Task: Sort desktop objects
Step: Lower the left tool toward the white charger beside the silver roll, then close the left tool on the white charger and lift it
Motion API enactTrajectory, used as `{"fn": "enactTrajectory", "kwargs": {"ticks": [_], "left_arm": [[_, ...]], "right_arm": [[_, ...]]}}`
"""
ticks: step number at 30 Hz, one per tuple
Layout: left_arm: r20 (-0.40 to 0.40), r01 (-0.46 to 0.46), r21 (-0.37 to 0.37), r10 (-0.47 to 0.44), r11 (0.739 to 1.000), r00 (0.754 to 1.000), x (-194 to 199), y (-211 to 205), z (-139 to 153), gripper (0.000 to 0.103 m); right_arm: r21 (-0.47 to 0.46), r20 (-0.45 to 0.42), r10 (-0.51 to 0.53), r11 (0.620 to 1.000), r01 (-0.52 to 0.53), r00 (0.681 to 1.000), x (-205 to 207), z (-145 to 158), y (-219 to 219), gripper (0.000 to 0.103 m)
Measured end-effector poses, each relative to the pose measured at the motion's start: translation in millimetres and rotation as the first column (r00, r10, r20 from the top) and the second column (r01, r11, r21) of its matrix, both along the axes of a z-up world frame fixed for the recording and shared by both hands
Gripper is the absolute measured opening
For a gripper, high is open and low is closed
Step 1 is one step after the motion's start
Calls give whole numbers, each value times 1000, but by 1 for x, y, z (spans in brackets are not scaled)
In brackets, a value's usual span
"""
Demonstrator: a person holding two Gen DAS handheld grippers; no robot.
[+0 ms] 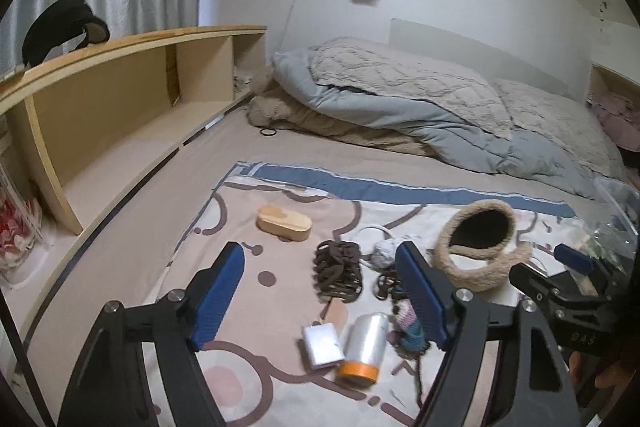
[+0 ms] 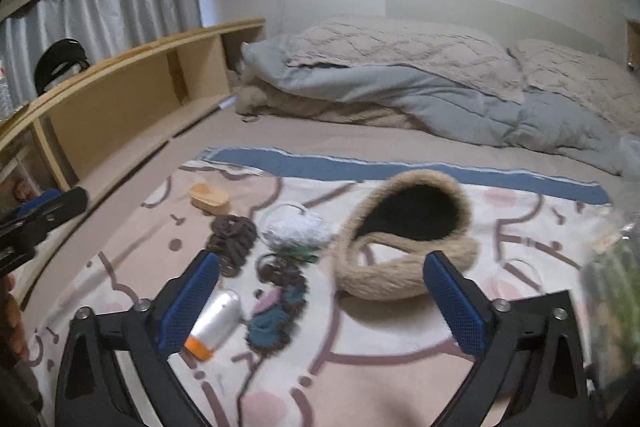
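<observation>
Small objects lie on a patterned cloth point(image 1: 280, 379) spread on a bed. My left gripper point(image 1: 320, 299) is open and empty above a brown hair claw point(image 1: 338, 271), a silver bottle with an orange cap point(image 1: 364, 347) and a small silver box point(image 1: 322, 345). A wooden brush point(image 1: 284, 221) lies further back. Fluffy beige earmuffs point(image 1: 476, 247) sit to the right. My right gripper point(image 2: 320, 303) is open and empty above hair ties point(image 2: 280, 271) and a knitted blue scrunchie point(image 2: 272, 323); the earmuffs point(image 2: 404, 239) are just ahead of its right finger. The bottle point(image 2: 216, 321) lies by its left finger.
A wooden shelf unit point(image 1: 120, 99) runs along the left side of the bed. A folded grey duvet point(image 1: 420, 103) lies across the back. A clear plastic box point(image 1: 616, 203) stands at the right edge. A white yarn ball point(image 2: 296, 227) sits behind the hair ties.
</observation>
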State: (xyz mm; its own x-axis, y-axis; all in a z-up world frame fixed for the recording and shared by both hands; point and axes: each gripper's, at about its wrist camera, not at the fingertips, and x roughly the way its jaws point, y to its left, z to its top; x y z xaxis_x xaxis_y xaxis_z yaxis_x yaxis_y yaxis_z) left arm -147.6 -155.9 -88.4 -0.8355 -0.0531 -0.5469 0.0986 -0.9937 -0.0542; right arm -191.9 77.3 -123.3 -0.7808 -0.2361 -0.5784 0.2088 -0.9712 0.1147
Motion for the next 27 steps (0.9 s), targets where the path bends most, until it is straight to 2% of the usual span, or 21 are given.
{"fn": "enactTrajectory", "kwargs": {"ticks": [4,7,9,10,14,18,20,23,27], "left_arm": [[38,-17,6,17,1000,999,-12,-5,-18,78],[81,-29,15,28,999,996,-20,-6,-31,77],[108,-51,44,46,998,993,-24,-12,-37,77],[113,-67,60,60,996,992,-25,-16,-39,77],[109,-117,88,107,989,988,-24,-31,-39,77],[106,-132,83,123,988,987,-23,-39,-41,77],[116,-133,77,124,988,985,-24,-41,-45,65],[141,-138,82,126,987,982,-27,-43,-51,64],[143,-127,77,116,989,983,-28,-43,-54,64]], "right_arm": [[30,6,101,994,-101,995,-2,-12,-26,94],[27,69,150,988,-152,986,-7,-26,-45,78],[16,127,160,987,-163,979,-14,-37,-55,62],[9,145,164,986,-167,976,-17,-42,-58,50],[-20,197,211,977,-211,958,-28,-59,-75,33],[-47,198,268,963,-264,943,-40,-66,-96,33],[-88,195,287,958,-275,938,-48,-70,-103,33],[-137,253,278,959,-250,927,-65,-83,-107,33],[-109,300,257,966,-235,919,-77,-102,-104,33]]}}
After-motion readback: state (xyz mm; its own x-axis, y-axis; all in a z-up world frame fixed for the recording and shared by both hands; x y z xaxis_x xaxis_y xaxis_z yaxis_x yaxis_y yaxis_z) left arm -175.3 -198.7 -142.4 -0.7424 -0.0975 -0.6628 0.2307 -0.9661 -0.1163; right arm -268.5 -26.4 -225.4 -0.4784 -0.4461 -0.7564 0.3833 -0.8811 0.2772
